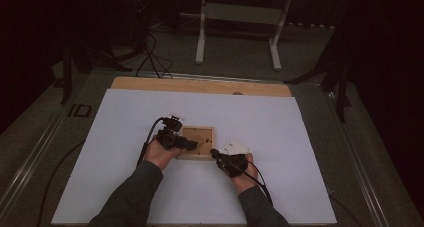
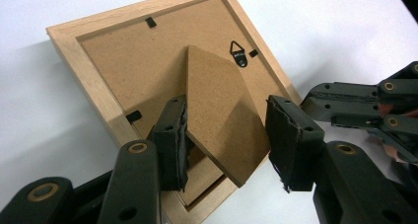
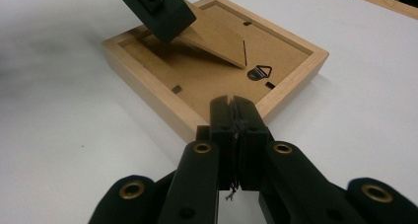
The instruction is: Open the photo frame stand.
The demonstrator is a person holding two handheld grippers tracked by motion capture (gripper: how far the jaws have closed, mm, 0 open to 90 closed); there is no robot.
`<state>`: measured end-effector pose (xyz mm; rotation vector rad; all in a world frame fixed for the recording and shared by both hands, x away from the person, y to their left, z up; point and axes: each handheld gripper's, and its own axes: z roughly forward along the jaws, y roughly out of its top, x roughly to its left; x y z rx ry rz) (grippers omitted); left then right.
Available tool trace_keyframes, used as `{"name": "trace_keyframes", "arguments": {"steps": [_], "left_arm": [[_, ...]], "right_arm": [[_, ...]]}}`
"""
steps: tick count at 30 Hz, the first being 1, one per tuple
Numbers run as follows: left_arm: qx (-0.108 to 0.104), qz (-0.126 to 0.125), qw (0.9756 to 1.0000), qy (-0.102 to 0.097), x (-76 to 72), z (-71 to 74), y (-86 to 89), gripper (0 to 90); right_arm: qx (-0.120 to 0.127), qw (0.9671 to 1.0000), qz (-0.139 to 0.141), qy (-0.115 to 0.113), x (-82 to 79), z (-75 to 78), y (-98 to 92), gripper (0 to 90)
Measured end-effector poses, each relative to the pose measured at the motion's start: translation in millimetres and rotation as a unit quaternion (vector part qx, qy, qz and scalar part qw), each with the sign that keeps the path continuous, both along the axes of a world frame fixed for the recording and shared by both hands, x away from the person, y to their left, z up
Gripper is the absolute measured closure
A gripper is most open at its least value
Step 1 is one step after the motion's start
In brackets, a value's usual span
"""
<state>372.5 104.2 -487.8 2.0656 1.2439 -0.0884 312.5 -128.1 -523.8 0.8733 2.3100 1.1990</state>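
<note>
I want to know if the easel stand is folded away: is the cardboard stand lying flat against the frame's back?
No, the cardboard stand tilts up off the frame's back, with the left gripper's jaws at either side.

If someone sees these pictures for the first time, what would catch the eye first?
The square light wooden picture frame lies face down in the middle of the white table cover, with its brown cardboard stand flap lifted. The left gripper has this flap between its open jaws. The right gripper, jaws shut, rests at the frame's near edge.
</note>
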Motion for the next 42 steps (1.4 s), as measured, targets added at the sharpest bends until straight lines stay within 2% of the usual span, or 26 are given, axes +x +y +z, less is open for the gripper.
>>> {"name": "trace_keyframes", "arguments": {"steps": [15, 19, 30, 42], "left_arm": [[0.031, -0.012, 0.9988, -0.035, -6.1, 3.2, -4.9, 53.9], [0.033, -0.014, 0.9984, -0.044, -7.2, 3.4, -5.8, 53.9], [0.047, -0.02, 0.9963, -0.069, -12.8, 5.9, -9.5, 53.8], [0.059, -0.024, 0.9936, -0.093, -19.1, 7.2, -11.7, 53.7]], "right_arm": [[0.001, 1.0, -0.002, 0.006, 1.9, 2.5, -3.6, 77.9], [0.019, 0.9997, 0.001, 0.016, 3.7, 8.7, -7.7, 72.1], [0.03, 0.9993, 0.002, 0.023, 5.7, 17.7, -14.2, 63.5], [0.034, 0.9991, 0.004, 0.024, 5.7, 25.6, -14.7, 60.8]]}}
